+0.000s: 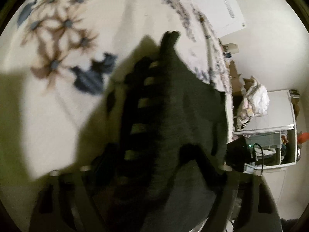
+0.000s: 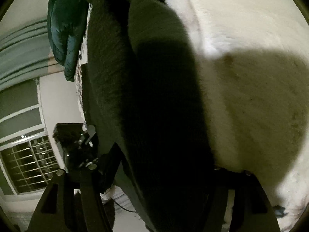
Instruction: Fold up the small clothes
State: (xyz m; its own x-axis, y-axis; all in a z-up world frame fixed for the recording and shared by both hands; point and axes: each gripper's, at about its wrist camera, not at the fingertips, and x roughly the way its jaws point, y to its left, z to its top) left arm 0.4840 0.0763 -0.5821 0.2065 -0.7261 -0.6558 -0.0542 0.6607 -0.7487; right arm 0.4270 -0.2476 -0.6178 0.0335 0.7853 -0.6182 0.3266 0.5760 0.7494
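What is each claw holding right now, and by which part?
Both hold the dark knit garment: left claw and right claw each grip it near an edge; exact part hidden by blur.

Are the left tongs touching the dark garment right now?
Touching. In the left wrist view the dark garment runs down between the fingers of the left tongs, with no gap visible against them.

The dark garment (image 1: 173,104) is matt, fuzzy knit cloth. Beneath it the bed cover (image 1: 58,100) looks soft, fleecy, flower-printed. Beyond the garment, a teal jacket (image 2: 61,25) shines slick.
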